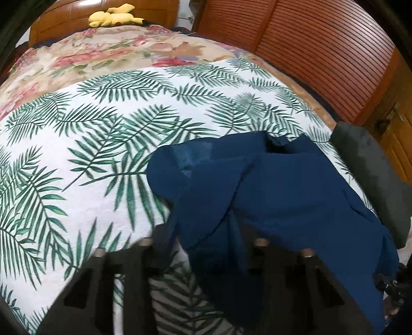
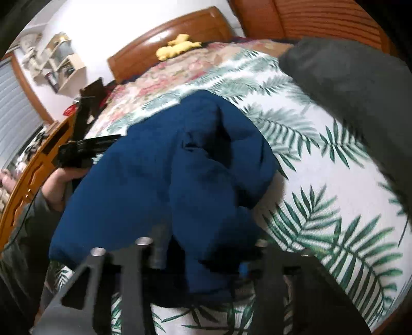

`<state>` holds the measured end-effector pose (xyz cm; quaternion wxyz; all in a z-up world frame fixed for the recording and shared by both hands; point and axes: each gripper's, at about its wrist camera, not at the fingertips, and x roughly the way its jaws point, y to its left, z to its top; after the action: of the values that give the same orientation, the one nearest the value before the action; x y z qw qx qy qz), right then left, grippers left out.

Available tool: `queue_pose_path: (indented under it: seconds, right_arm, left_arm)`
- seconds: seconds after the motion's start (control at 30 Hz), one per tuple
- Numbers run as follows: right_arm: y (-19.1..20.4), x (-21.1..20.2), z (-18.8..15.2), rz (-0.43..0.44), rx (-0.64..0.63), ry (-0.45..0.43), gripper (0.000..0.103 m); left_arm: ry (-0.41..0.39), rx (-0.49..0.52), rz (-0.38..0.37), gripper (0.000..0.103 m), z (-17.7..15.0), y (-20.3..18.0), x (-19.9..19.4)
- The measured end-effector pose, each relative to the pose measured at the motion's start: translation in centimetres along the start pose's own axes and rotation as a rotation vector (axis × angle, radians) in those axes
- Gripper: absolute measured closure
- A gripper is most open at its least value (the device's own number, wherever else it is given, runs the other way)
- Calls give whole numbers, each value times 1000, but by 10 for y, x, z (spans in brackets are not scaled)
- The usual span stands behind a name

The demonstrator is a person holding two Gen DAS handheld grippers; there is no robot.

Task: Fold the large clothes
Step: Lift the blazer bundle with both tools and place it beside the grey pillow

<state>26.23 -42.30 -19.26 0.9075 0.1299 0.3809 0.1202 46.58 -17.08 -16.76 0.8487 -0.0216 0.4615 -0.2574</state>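
Observation:
A dark blue garment (image 1: 283, 185) lies crumpled on the palm-leaf bedspread (image 1: 103, 128), close to the bed's near edge. My left gripper (image 1: 203, 247) is at the garment's near left hem, its fingers closed on a bunched fold of blue cloth. In the right wrist view the same blue garment (image 2: 154, 175) rises in a heap ahead of my right gripper (image 2: 206, 257), whose fingers pinch its near edge over the bedspread (image 2: 322, 206). A hand (image 2: 56, 183) holding the left tool's black frame shows at the left, partly behind the cloth.
A dark grey garment (image 1: 370, 175) lies at the right of the bed, also seen as grey cloth (image 2: 347, 85). A floral quilt (image 1: 90, 59) and a yellow plush toy (image 1: 113, 16) are near the wooden headboard (image 2: 167, 28). A slatted wooden wardrobe (image 1: 322, 51) stands on the right.

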Motion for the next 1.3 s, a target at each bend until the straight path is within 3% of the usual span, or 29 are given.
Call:
queue_pose_path:
  seconds: [0.1, 0.43, 0.63, 0.83, 0.97, 1.03, 1.17, 1.3]
  right_arm:
    - [1, -6, 8, 24, -23, -32, 84]
    - [11, -52, 55, 44, -157, -166, 90]
    - [-22, -118, 96, -13, -200, -283, 90]
    - [-85, -206, 125, -172, -208, -399, 90]
    - [-125, -247, 127, -286, -179, -440, 90]
    - [-146, -251, 123, -345, -147, -403, 88]
    - [-196, -232, 108, -408, -43, -217, 66]
    - [-205, -232, 90, -502, -27, -214, 52]
  left_arm:
    - [-34, 67, 78, 96, 3, -22, -10]
    - [-255, 147, 131, 98, 39, -90, -93]
    - [-363, 204, 105, 98, 78, -160, -127]
    - [-425, 274, 6, 98, 124, -267, -122]
    - [-415, 303, -70, 97, 145, -333, -97]
    - [-384, 328, -71, 94, 145, -356, -83]
    - [-255, 376, -51, 87, 132, -375, -43]
    - [-215, 382, -21, 85, 113, -364, -35]
